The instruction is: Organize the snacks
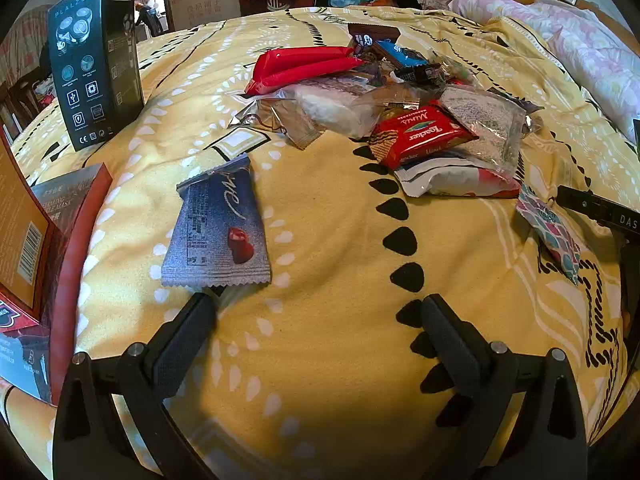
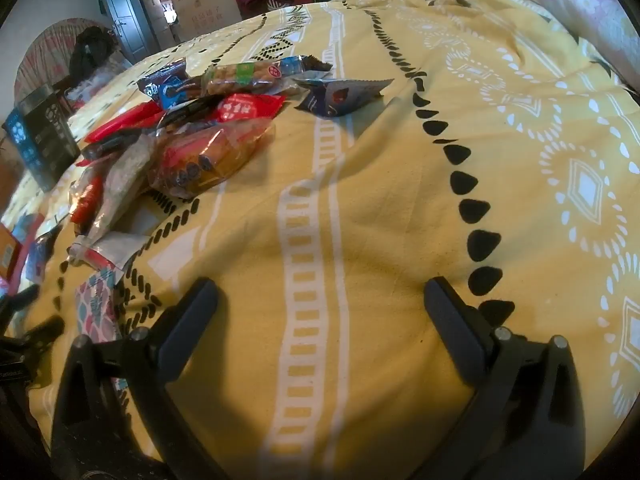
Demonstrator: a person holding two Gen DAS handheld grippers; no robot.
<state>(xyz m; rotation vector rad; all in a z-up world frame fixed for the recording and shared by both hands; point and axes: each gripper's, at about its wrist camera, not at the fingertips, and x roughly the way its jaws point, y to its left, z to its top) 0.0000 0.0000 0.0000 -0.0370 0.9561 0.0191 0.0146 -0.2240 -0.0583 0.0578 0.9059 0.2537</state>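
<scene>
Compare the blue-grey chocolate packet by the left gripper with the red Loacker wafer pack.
The blue-grey chocolate packet lies alone and flat on the yellow bedspread; the red Loacker wafer pack sits tilted in the snack pile. The packet looks flat and matte, the wafer pack plump and glossy. Both are sealed.

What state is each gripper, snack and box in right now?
Left gripper: open, empty.
Right gripper: open, empty.
Blue chocolate packet: sealed, flat, apart from pile.
Loacker wafer pack: sealed, atop snack pile.
Red packet: sealed, at pile's far edge.
Black shaver box: upright, top flap raised.
</scene>
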